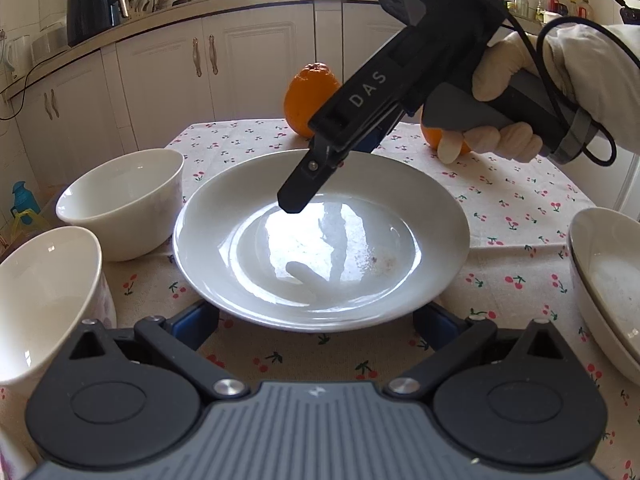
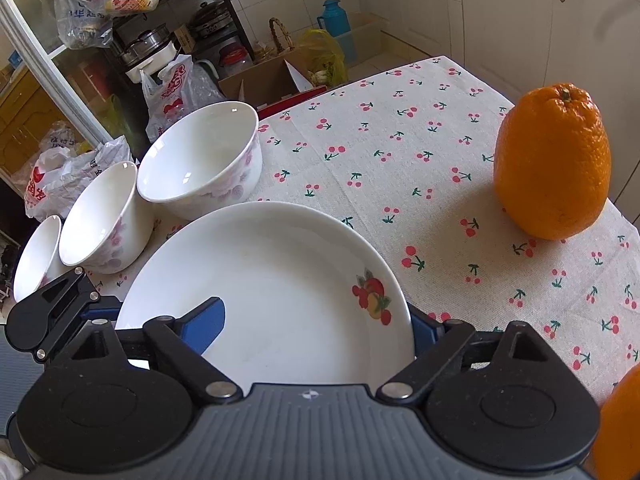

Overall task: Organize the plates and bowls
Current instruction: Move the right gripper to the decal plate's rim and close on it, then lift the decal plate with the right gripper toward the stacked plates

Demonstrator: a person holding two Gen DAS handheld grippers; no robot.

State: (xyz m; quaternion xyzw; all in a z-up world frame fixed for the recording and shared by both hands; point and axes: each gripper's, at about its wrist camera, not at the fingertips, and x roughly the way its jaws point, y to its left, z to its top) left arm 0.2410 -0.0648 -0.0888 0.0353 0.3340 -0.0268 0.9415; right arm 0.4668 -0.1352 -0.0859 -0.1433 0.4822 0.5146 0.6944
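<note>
A white plate [image 1: 320, 240] with a fruit print lies on the cherry-print tablecloth; it also shows in the right wrist view [image 2: 280, 280]. My right gripper [image 2: 316, 322] straddles its far rim, one blue finger [image 2: 204, 326] over the inside, the other outside; from the left wrist view its fingers [image 1: 300, 192] hang over the plate. My left gripper [image 1: 320, 320] is open, its fingers spread wide under the plate's near rim. Three white bowls stand to the plate's left: a plain-looking one [image 1: 124, 204], a flowered one [image 1: 44, 304], and a third [image 2: 36, 256].
A tall orange [image 2: 554, 164] stands on the cloth beyond the plate, a second orange [image 1: 436, 136] by the gloved hand. Stacked white plates [image 1: 608, 280] sit at the right. Kitchen cabinets, bags and a rack surround the table.
</note>
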